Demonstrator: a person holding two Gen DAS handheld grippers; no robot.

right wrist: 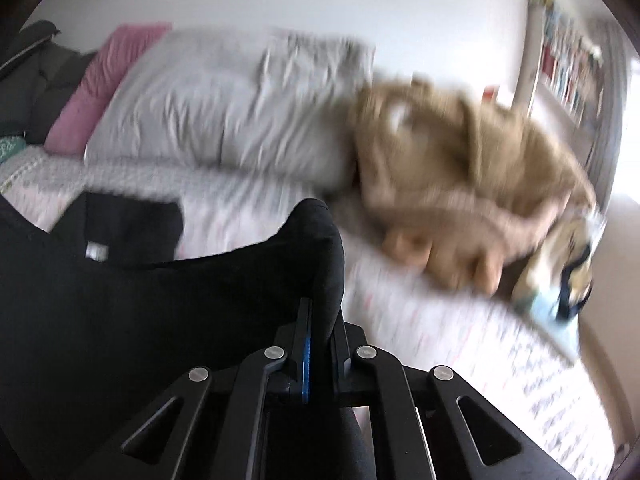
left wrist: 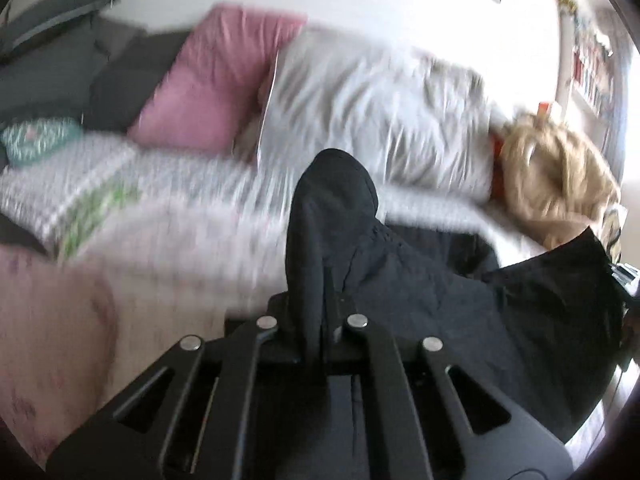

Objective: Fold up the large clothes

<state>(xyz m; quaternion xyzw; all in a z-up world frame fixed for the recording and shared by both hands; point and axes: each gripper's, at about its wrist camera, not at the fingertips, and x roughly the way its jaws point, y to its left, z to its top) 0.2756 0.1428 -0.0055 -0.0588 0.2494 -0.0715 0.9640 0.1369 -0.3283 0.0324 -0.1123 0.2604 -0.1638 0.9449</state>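
While both jaws pinch the black garment [left wrist: 420, 280], left gripper [left wrist: 320, 312] and right gripper [right wrist: 320, 320] are fully closed. Best lifted level, edge taut, clear of the bed [right wrist: 420, 328]

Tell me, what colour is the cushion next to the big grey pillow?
Pink. The cushion shows best in the left wrist view, leaning beside the grey pillow.

Right gripper [right wrist: 318, 300] is clamped on a fold of the black garment [right wrist: 120, 300] — cloth bunches up over the fingers [right wrist: 304, 340] and drapes off to their left. Ahead lies the bed [right wrist: 420, 320], with a tan plush toy [right wrist: 460, 160] up and right — all blurry.
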